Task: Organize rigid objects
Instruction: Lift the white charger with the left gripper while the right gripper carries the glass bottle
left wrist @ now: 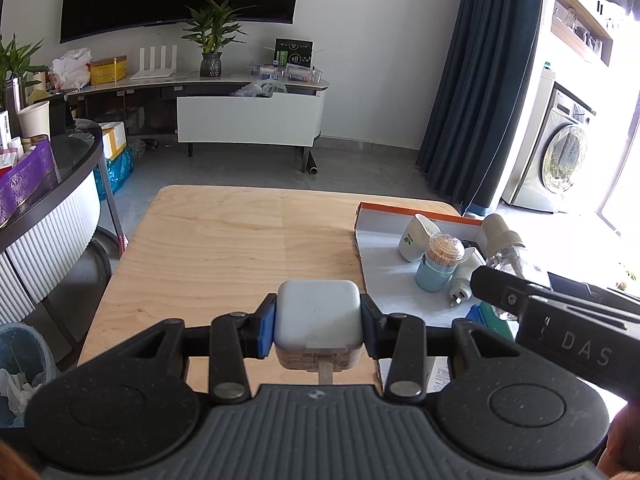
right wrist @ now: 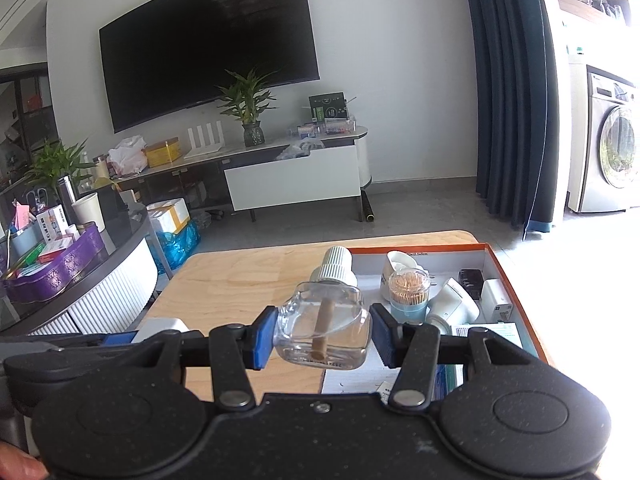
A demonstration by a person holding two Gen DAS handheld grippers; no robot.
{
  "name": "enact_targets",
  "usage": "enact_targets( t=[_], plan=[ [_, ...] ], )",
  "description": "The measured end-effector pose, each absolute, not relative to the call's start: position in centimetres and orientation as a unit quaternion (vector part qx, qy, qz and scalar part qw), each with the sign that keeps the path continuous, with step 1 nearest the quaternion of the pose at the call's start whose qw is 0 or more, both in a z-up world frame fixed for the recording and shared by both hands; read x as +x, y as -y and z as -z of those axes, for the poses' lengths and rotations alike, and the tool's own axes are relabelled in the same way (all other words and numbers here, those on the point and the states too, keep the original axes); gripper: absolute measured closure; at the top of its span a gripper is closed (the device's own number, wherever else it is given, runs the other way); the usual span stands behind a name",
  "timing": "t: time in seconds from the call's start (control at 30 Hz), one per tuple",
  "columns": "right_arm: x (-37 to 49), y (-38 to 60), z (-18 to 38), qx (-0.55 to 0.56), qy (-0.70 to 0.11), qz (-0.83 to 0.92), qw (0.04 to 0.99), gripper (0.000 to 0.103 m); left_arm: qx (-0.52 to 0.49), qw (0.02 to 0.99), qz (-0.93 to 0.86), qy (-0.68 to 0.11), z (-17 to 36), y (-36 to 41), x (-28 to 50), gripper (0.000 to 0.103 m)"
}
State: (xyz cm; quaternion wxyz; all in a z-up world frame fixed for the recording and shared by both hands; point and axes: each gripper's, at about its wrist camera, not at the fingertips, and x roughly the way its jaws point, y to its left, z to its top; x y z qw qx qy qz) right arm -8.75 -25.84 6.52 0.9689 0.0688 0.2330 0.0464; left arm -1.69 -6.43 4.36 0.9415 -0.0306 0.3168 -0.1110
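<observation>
My left gripper [left wrist: 319,322] is shut on a white square charger plug [left wrist: 318,316], held above the wooden table [left wrist: 224,240] beside the left wall of an orange-rimmed cardboard tray [left wrist: 420,207]. My right gripper [right wrist: 323,334] is shut on a clear glass bottle with a white ribbed cap and a wick [right wrist: 325,322], held over the tray's near left corner [right wrist: 516,280]. In the left wrist view the same bottle [left wrist: 508,246] and the right gripper's body show at the right edge. The tray holds a blue toothpick jar [right wrist: 409,294], a white cup [right wrist: 396,266], white adapters and a black block.
A dark glass-topped side table [left wrist: 76,160] with a purple box and a paper cup stands left of the wooden table. Beyond lie grey floor, a TV cabinet [left wrist: 248,120], a blue curtain [left wrist: 480,92] and a washing machine [left wrist: 560,152]. A bin [left wrist: 20,360] sits at the lower left.
</observation>
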Motion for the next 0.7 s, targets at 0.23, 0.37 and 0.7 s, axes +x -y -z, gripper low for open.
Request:
enact_targets(
  t=[0.23,0.37,0.7],
  plan=[
    [-9.3,27.0,-6.7,0.074,-0.228,-0.033,0.97,0.043,-0.023,0.941,0.126,-0.313,-4.4,7.5,-1.9,0.061],
    [-9.5,27.7,-6.8,0.077,-0.226,-0.024,0.971,0.043,-0.019,0.94,0.136,-0.313,-4.4,8.4,-2.0,0.061],
    [-10.3,29.3,-6.8,0.083,-0.221,-0.004,0.972,0.043,-0.007,0.938,0.157,-0.309,-4.5,10.4,-2.0,0.061]
  ],
)
